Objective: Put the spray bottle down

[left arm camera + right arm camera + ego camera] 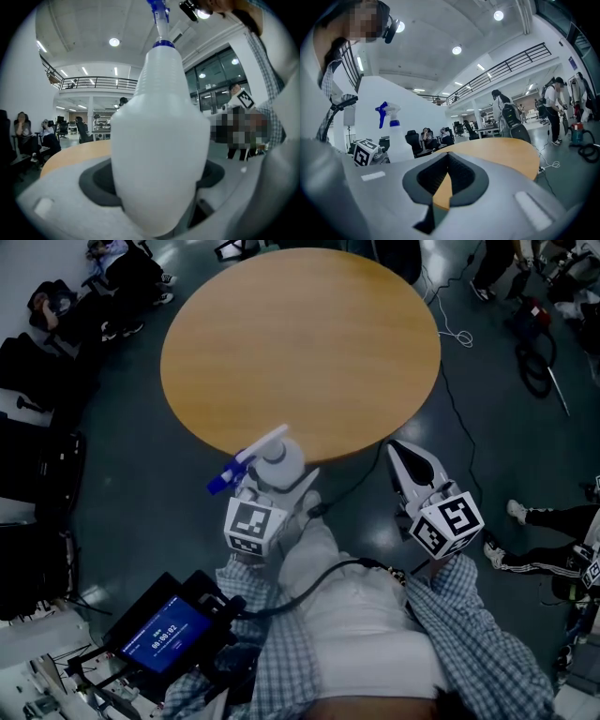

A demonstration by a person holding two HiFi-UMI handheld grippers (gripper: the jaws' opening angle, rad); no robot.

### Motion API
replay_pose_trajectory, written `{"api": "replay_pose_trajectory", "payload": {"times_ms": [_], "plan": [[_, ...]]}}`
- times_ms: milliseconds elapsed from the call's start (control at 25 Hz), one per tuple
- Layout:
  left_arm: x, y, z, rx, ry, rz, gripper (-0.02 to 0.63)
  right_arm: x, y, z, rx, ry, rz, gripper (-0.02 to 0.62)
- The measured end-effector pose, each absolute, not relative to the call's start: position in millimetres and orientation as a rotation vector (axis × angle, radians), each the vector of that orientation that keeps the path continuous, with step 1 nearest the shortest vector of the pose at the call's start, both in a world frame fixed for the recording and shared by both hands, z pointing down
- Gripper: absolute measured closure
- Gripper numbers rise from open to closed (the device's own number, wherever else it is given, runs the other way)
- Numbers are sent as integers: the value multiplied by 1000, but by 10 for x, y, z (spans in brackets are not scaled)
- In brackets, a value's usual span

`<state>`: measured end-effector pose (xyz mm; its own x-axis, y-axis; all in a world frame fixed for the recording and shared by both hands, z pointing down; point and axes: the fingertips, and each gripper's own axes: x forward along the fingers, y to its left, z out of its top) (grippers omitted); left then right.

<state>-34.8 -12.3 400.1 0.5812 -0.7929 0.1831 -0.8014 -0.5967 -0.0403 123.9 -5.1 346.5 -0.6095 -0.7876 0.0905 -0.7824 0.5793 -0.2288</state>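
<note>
A white spray bottle [278, 463] with a blue trigger head hangs over the near edge of the round wooden table [300, 343], tilted with its nozzle to the left. My left gripper [281, 482] is shut on its body. In the left gripper view the bottle [159, 140] fills the space between the jaws of the left gripper [157, 192]. My right gripper [406, 456] sits to the right, just off the table's edge, shut with nothing in it. The right gripper view shows the right gripper [449, 161] with its pads meeting, the bottle [393, 133] at left and the table [497, 150] ahead.
A screen [164, 634] on a rig sits at my lower left. A black cable [459, 418] runs over the dark floor right of the table. People sit on chairs [112, 277] at the far left. A person's shoe [517, 511] shows at right.
</note>
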Motion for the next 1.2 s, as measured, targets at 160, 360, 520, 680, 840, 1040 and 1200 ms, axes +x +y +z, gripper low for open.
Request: {"api": "replay_pose_trajectory", "payload": {"times_ms": [160,360,520,680,840,1040,1200], "plan": [[-479,-798,4204,2736,-1354,263,175,1021,-710,3628,-1377,2803,-435,594],[-527,-1253,4389,2734,-1306,259,175,881,-1081,3756,-1384,2825,-469,594],[-464,-1585,4492,2747,-1272,270,175,875,-1300,3854,-1392,2848,-511,594],[-463,-1858,4603,2744,-1239,254,175,841,-1503,4026,-1419,2845,-589,594],[-491,-2083,4707,2758,-1201,232,175,753,-1679,4159,-1431,2854,-627,593],[-469,-2318,4871,2731,-1198,179,175,757,-1852,4325,-1438,2869,-686,594],[-553,-2561,5093,2726,-1174,206,175,650,-2100,4501,-1453,2871,-739,594]]}}
